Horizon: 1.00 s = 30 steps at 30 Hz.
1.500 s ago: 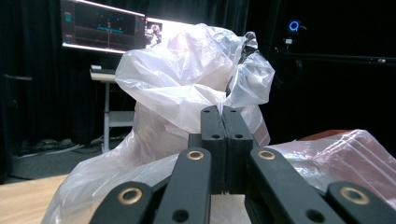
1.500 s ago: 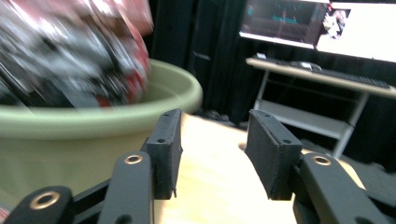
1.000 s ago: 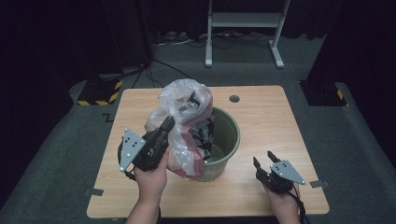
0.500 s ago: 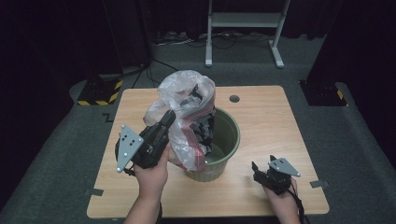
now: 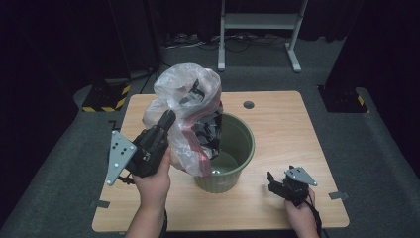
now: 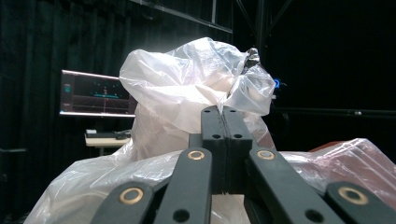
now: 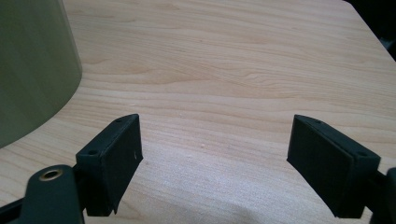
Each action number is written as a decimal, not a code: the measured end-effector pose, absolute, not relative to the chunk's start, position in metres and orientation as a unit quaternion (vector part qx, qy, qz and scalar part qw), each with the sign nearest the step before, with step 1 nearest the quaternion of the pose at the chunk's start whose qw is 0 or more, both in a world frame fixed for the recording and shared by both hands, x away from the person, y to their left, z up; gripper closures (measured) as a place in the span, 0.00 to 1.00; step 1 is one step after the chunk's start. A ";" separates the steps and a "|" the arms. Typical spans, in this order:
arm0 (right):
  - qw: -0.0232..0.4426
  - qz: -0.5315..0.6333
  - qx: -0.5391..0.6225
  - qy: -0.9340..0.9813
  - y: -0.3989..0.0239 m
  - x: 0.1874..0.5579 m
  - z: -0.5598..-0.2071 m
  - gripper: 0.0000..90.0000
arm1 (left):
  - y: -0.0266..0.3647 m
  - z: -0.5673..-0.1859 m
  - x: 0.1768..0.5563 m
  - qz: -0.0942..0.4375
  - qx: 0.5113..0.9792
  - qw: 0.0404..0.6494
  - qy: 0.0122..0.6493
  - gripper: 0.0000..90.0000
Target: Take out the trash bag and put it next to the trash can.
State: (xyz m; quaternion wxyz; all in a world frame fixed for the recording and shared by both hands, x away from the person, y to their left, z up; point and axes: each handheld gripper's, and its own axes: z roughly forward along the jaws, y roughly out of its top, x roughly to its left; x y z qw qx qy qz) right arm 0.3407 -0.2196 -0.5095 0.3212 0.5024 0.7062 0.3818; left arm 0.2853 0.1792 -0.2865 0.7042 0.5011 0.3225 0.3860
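Note:
A clear plastic bag (image 5: 187,94) with dark contents and a red band hangs partly out of the olive green bin (image 5: 225,179) at the table's middle. My left gripper (image 5: 167,118) is shut on the bag's side, holding it up above the bin's left rim. In the left gripper view the jaws (image 6: 223,115) pinch a fold of the bag (image 6: 182,84), which bulges above and around them. My right gripper (image 5: 275,181) rests near the table's front right, open and holding nothing. In the right gripper view its jaws (image 7: 215,154) stand wide apart over bare wood, with the bin (image 7: 30,70) at the left.
The wooden table (image 5: 287,134) has a cable hole (image 5: 248,104) at the back. A white metal stand (image 5: 257,22) and cables lie on the floor behind. A lit monitor (image 6: 95,93) shows beyond the bag in the left gripper view.
My left gripper has lifted the bag higher out of the bin and slightly left. The right gripper has barely shifted and stays open.

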 end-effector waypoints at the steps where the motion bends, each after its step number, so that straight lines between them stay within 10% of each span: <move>1: 0.320 0.381 0.502 0.707 -0.220 0.341 -0.510 0.19 | 0.180 -0.285 0.285 0.387 0.498 0.706 0.323 0.99; 30: 0.313 0.364 0.506 0.717 -0.218 0.347 -0.516 0.19 | 0.250 -0.298 0.259 0.429 0.470 0.673 0.376 1.00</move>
